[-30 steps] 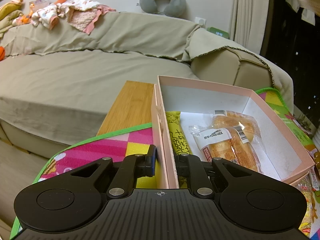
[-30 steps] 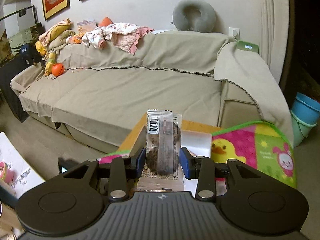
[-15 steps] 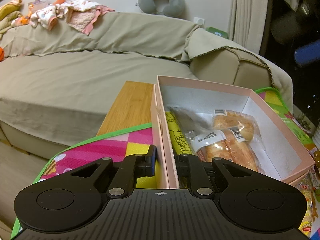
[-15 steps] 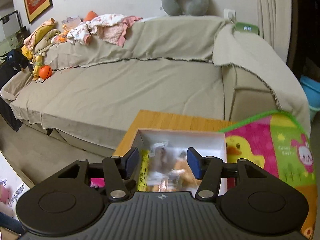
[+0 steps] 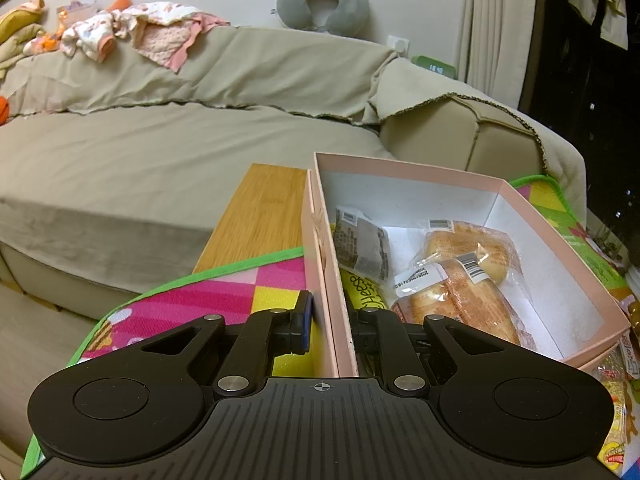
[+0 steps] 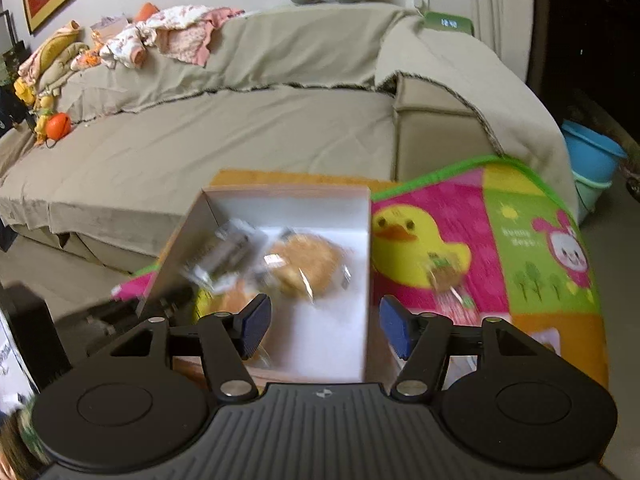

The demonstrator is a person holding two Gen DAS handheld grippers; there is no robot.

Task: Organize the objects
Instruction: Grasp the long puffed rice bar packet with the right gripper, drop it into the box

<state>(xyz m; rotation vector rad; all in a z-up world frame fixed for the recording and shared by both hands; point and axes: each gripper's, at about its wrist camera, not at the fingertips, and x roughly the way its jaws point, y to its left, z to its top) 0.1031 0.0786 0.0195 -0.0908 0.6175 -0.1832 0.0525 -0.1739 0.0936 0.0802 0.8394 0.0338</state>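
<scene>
A pink cardboard box (image 5: 440, 176) stands on the mat, white inside. My left gripper (image 5: 330, 320) is shut on its near left wall, one finger outside and one inside. In the box lie a dark snack packet (image 5: 362, 240) leaning on the left wall, a yellow packet (image 5: 364, 292) and two wrapped bread rolls (image 5: 460, 276). My right gripper (image 6: 324, 328) hovers over the box (image 6: 280, 192), its jaws opening with nothing between them. The dark packet (image 6: 232, 248) and the bread (image 6: 308, 260) look blurred below it.
A colourful play mat (image 6: 520, 240) covers the wooden table (image 5: 264, 208), with a small wrapped snack (image 6: 440, 272) on its duck picture. A beige sofa (image 5: 160, 152) runs behind. Blue buckets (image 6: 592, 160) stand on the floor at the right. Snack bags (image 5: 616, 400) lie beside the box.
The right gripper let go of the dark packet, which dropped into the box against the left wall. That gripper sank toward the box and opened wider. The left gripper kept its hold.
</scene>
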